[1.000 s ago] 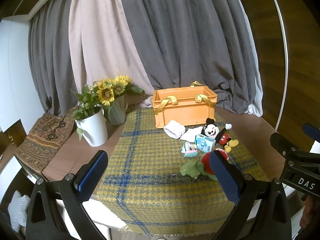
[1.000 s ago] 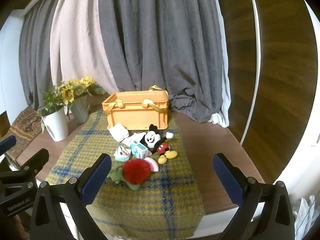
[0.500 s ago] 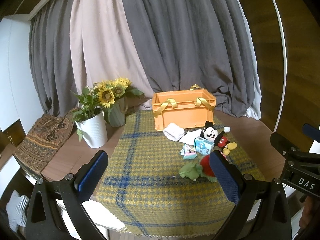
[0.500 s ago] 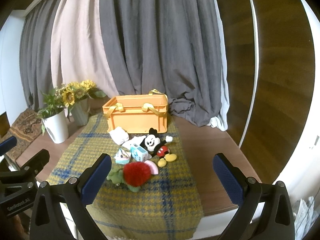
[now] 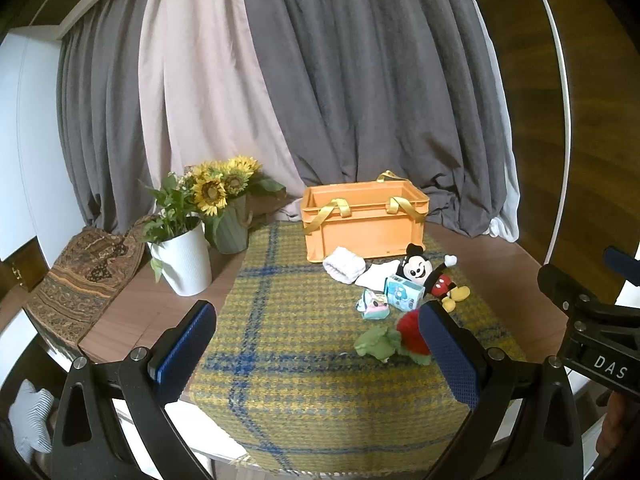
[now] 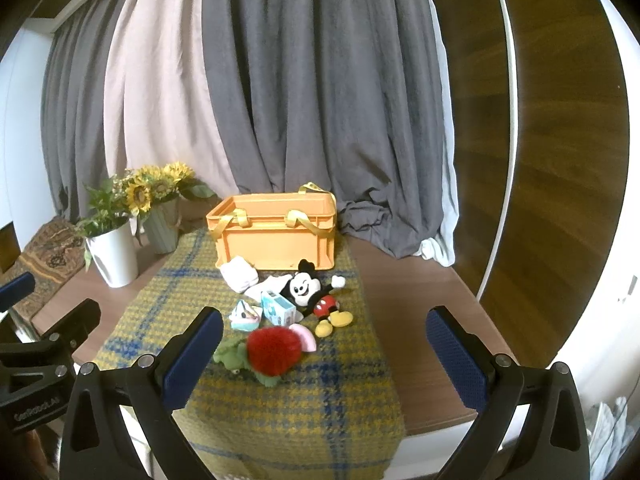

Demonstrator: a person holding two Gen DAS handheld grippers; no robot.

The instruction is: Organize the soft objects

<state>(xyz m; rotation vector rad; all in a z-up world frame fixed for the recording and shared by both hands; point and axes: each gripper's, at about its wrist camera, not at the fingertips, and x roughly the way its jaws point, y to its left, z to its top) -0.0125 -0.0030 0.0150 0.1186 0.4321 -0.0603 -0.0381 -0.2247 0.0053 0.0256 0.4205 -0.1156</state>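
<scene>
The left gripper (image 5: 316, 346) is wide open and holds nothing. The right gripper (image 6: 324, 352) is wide open too, with nothing between its blue pads (image 6: 454, 354). Both hang over the near end of a yellow and blue checked cloth (image 5: 280, 320).

Just past them lies a fluffy red strawberry (image 6: 274, 350) with green leaves (it is the nearest toy). A pink piece (image 6: 306, 336) touches it. Behind that is a little blue box (image 6: 278, 310) and a small pastel toy (image 6: 246, 316). A Mickey doll (image 6: 310, 292) lies on its back with one white hand up, in red shorts and yellow shoes. A rolled white sock (image 6: 239, 274) sits near it, close to the front of an orange crate (image 6: 276, 236) with yellow straps. The crate stands at the far end of the cloth.

Off to the left are a white pot (image 5: 182, 258) of green plants and sunflowers (image 5: 220, 186).

The right gripper's side reads "DAS" in the left view. The left gripper's side reads something like "GenRobot.AI" (small and hard to read).
</scene>
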